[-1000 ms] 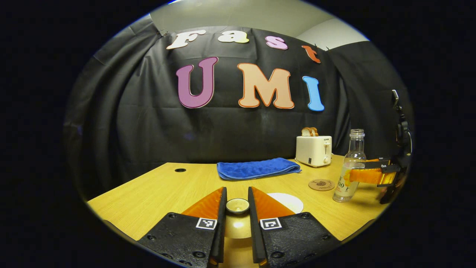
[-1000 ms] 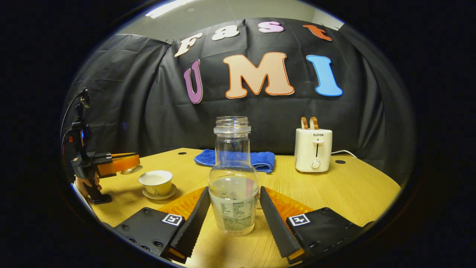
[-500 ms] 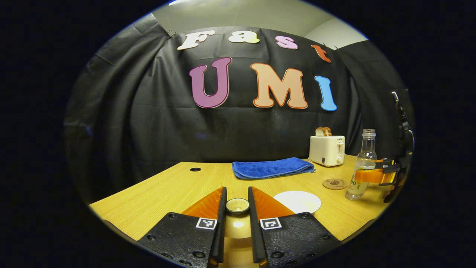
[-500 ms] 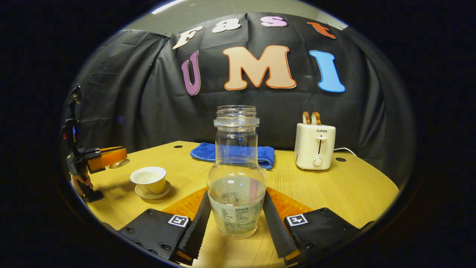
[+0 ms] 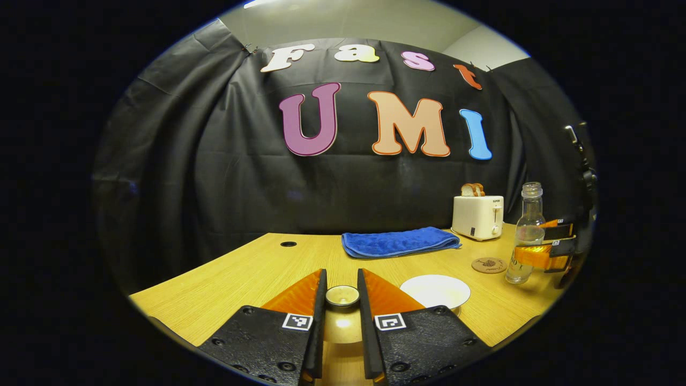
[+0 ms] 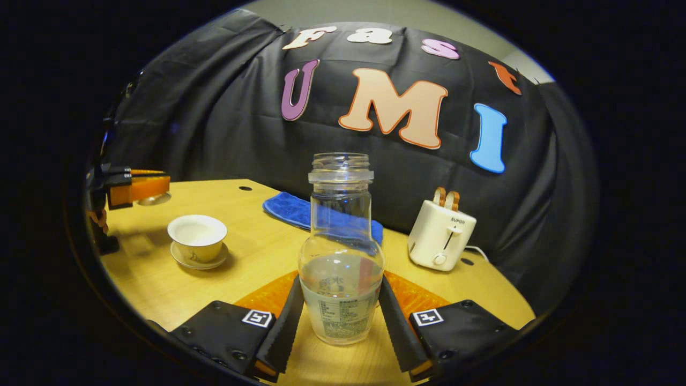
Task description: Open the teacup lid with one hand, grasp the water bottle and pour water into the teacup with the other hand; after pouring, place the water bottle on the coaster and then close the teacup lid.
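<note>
Left gripper view shows the left gripper [image 5: 342, 294] closed tight on the knob of the teacup lid [image 5: 342, 316], one finger on each side; the lid is held up off the teacup [image 5: 435, 291], which stands open just to the right on the wooden table [image 5: 252, 273]; farther right sits the round coaster [image 5: 489, 265], and just past it the water bottle [image 5: 526, 231] with the right gripper [image 5: 536, 252] around it; a blue towel [image 5: 399, 242] lies at the back, near a white toaster [image 5: 478, 216] with bread in it.

Right gripper view shows the right gripper [image 6: 340, 305] squeezing the bottle [image 6: 341, 252] from both sides; the bottle has no cap and is partly full of water; the view is tilted; the teacup [image 6: 196, 237] sits on its saucer [image 6: 198, 260] to the left, with the lid [image 6: 153, 199] held above and beside it.
</note>
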Action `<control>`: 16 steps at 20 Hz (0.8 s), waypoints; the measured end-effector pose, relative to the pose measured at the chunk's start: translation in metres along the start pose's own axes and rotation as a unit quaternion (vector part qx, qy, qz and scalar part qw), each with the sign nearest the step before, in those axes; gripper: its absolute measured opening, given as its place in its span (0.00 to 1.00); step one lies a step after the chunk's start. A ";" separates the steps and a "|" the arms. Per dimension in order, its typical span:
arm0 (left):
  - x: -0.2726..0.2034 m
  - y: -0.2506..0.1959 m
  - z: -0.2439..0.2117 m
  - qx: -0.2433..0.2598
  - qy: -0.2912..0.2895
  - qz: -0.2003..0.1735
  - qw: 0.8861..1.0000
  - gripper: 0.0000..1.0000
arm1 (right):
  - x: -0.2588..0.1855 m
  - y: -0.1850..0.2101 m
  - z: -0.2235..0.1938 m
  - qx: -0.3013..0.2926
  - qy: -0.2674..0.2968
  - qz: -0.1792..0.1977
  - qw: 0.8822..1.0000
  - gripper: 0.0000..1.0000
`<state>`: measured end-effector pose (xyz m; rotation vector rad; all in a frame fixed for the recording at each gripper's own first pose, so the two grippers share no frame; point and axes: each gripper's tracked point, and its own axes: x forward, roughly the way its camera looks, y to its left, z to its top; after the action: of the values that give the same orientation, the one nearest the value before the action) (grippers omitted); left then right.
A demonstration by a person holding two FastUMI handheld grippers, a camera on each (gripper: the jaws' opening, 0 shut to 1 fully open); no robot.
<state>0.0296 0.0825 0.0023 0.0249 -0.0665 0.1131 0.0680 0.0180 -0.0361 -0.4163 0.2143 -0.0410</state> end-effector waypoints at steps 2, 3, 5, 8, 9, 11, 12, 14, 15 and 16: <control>0.000 0.000 0.000 0.000 0.000 0.000 1.000 0.28 | 0.004 0.001 0.010 -0.029 -0.003 -0.009 1.000 0.79; -0.001 0.000 0.000 0.000 0.000 0.000 1.000 0.28 | 0.005 -0.001 0.013 -0.048 -0.004 -0.015 0.999 0.79; 0.000 0.000 0.000 0.000 0.000 0.000 1.000 0.28 | 0.008 0.001 0.021 -0.095 -0.006 -0.026 0.995 0.79; 0.000 0.000 0.000 0.000 0.000 0.000 1.000 0.28 | 0.011 0.008 0.029 -0.171 -0.009 -0.035 0.985 0.79; 0.000 0.000 0.000 0.000 0.000 0.000 1.000 0.28 | 0.012 0.012 0.030 -0.199 -0.010 -0.035 0.979 0.78; 0.000 -0.001 0.000 -0.001 0.000 0.000 1.000 0.28 | 0.016 0.019 0.030 -0.251 -0.010 -0.036 0.967 0.79; 0.001 0.000 0.000 -0.001 0.000 0.000 1.000 0.28 | 0.020 0.025 0.029 -0.270 -0.006 -0.029 0.962 0.79; 0.001 -0.001 -0.001 -0.001 0.000 0.000 1.000 0.28 | 0.025 0.033 0.027 -0.297 0.001 -0.022 0.955 0.79; 0.001 -0.001 0.001 -0.001 0.000 0.000 1.000 0.27 | 0.027 0.036 0.028 -0.312 -0.001 -0.019 0.950 0.79; 0.001 -0.001 -0.001 -0.001 0.000 0.001 1.000 0.28 | 0.029 0.038 0.028 -0.331 -0.001 -0.019 0.944 0.79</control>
<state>0.0310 0.0820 0.0014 0.0231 -0.0669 0.1146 0.1025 0.0617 -0.0327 -1.0920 0.2148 -0.0043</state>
